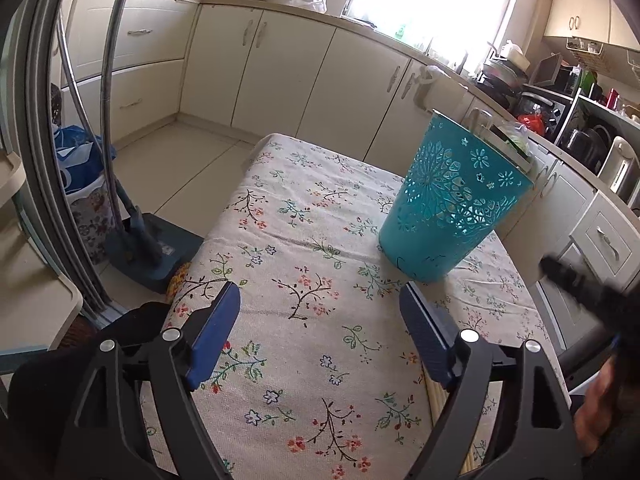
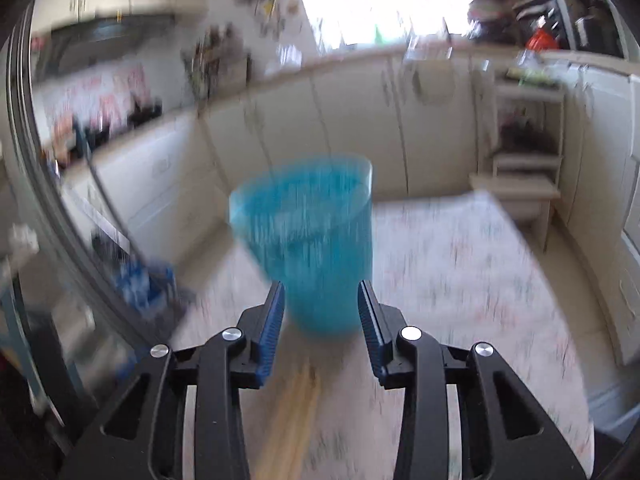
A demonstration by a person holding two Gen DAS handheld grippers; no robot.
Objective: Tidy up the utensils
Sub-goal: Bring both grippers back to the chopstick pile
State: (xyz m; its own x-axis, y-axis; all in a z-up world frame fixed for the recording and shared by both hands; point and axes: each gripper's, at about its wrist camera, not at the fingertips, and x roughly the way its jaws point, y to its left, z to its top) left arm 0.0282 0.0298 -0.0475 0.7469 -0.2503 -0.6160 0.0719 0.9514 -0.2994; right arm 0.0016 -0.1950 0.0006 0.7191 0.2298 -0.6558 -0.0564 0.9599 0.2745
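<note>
My left tongs [image 1: 320,312] hang wide apart over the tabletop [image 1: 280,216], nothing btwn the pads, just floral cloth w/ a coarse woven look. Ahead and to their right stands the teal bin [image 1: 448,204]: tapered plastic, upright, lace-like flower cutouts. Pale wooden chopsticks [image 1: 434,394] lie under the right pad's base; only this view shows them sharply. My right tongs [image 2: 321,292] are partly apart, holding nothing; that view is heavily blurred. The bin [image 2: 316,248] sits straight ahead of them, chopsticks [image 2: 296,408] on the cloth below them. Cream cabinets [image 1: 280,64] beyond the tabletop.
</note>
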